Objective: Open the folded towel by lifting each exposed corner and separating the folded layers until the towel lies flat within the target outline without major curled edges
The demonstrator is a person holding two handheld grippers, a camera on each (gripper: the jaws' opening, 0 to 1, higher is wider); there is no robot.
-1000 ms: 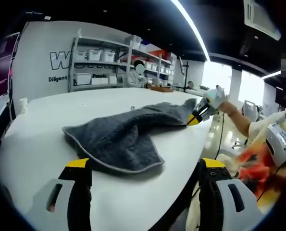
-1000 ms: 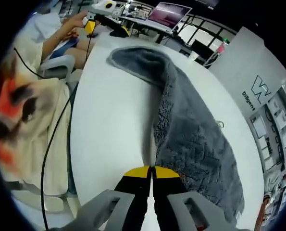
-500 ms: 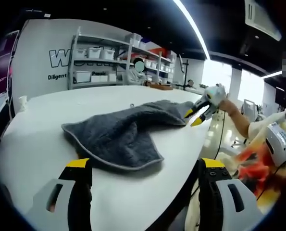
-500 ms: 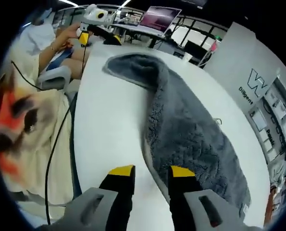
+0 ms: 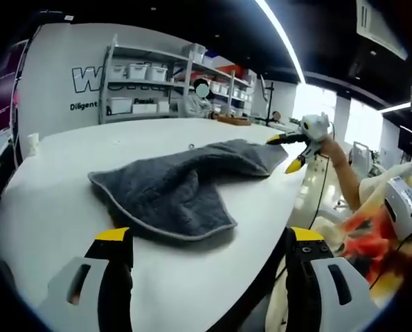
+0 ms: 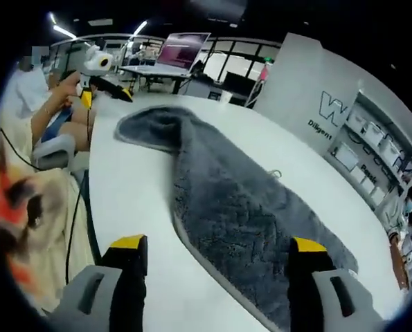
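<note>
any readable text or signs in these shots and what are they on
"W", rest cut off by the shelf rack: large outlined letters on the white wall.
"Diligent": smaller line under it on the same wall.
Labels on the shelf bins: too small to read.
Laptop screen: too blurred to read.

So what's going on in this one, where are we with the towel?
A person is working a grey towel on a white table with two hand-held grippers. Both are open and hold nothing. The right hand-held gripper sits near one end of the towel, and the left hand-held gripper hovers short of the other end. The towel lies partly spread but bunched and twisted, one end still folded, not yet flat.
</note>
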